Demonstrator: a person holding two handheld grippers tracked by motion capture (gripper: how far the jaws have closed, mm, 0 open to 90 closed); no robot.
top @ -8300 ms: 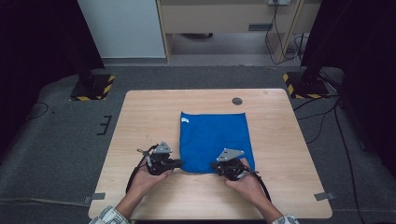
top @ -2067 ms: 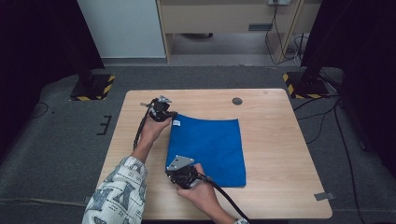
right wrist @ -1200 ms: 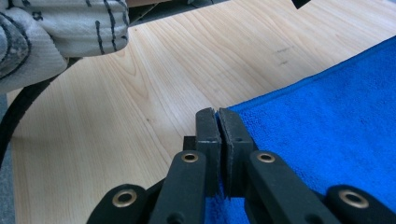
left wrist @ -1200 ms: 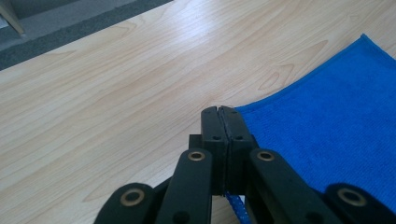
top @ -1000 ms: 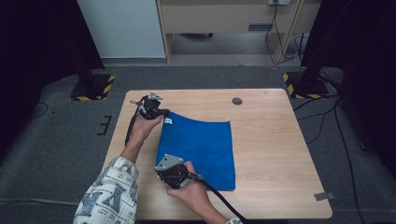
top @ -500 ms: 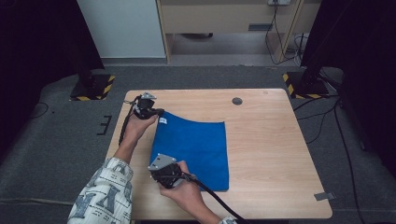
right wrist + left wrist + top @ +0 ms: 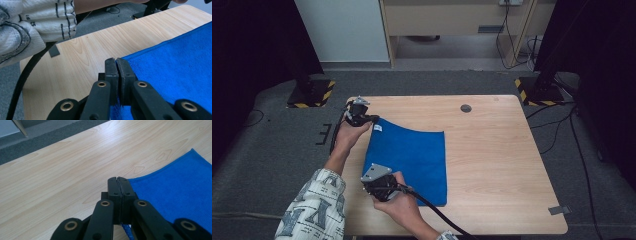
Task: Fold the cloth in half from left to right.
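So the blue cloth is lying flat on the wooden table, sitting toward the left half of it, with its long sides running away from the person and a small white tag showing near its far left corner. Both grippers are clamped onto it. The left gripper is up at the far left corner of the cloth, and in the left gripper view its two black jaws are pressed tight together with blue fabric caught between them, a bit of the cloth edge poking out underneath. The right gripper is down at the near left corner, close to the person's edge of the table, and in the right gripper view its jaws are also squeezed together on the cloth's edge, with just a sliver of blue visible in the thin gap. So each one is pinching one corner along the same left side of the cloth. The person's left arm, in a white patterned sleeve, reaches forward along the left edge of the table, and that sleeve also shows up close in the right gripper view. A black cable trails back from the right gripper toward the bottom edge. Farther off on the table there's a small dark round disc, well apart from the cloth, near the far edge.
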